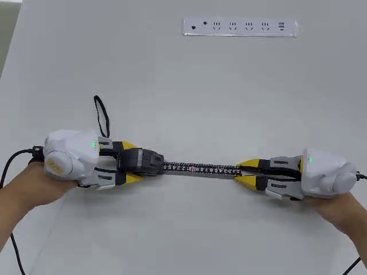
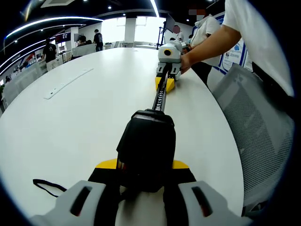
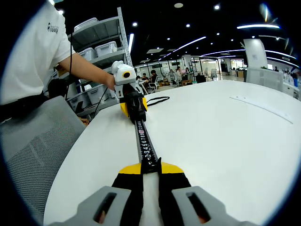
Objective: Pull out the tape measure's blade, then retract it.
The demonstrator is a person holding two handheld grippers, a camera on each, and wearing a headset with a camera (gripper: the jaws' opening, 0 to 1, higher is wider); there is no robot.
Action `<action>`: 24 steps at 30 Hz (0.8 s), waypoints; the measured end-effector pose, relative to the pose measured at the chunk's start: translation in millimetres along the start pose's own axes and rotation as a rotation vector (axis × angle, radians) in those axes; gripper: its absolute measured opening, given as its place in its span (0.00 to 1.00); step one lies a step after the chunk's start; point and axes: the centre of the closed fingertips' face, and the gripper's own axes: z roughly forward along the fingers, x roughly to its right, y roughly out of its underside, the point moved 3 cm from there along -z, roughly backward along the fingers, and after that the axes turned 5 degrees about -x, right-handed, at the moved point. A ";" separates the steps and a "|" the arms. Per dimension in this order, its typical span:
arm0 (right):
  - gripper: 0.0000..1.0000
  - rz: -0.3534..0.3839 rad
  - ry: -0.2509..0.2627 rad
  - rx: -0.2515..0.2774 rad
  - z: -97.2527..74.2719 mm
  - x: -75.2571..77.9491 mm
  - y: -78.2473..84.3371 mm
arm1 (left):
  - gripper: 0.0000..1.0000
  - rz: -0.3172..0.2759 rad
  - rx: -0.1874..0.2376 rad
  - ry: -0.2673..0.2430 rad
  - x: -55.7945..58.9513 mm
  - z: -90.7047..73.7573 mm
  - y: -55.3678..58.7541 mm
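On the wide white counter (image 1: 189, 86), the left claw (image 1: 132, 162) clamps the black tape measure case (image 1: 140, 161) between its yellow tips. The numbered dark blade (image 1: 200, 168) stretches straight to the right claw (image 1: 243, 172), which pinches its end.

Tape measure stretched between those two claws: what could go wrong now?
1. The right gripper pinches just the end of the blade; if it slips, the blade would likely whip back into the case.
2. The left gripper clamps the case only between the ends of its jaws, so a harder pull might twist it or drag it loose.
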 end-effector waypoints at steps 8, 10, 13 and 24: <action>0.08 0.006 -0.013 -0.003 -4.5 -0.3 -1.5 | 0.31 0.000 -0.004 0.000 0.3 -0.2 -0.1; 0.08 0.009 -0.013 -0.004 -6.8 1.1 -0.8 | 0.31 0.001 -0.006 0.001 0.3 -0.1 -0.3; 0.08 0.010 -0.013 -0.004 -8.6 0.9 -1.3 | 0.31 -0.002 -0.007 0.000 0.4 0.0 -0.4; 0.08 0.019 -0.010 -0.003 -19.9 3.3 4.4 | 0.31 -0.004 -0.011 0.003 0.6 0.3 -0.5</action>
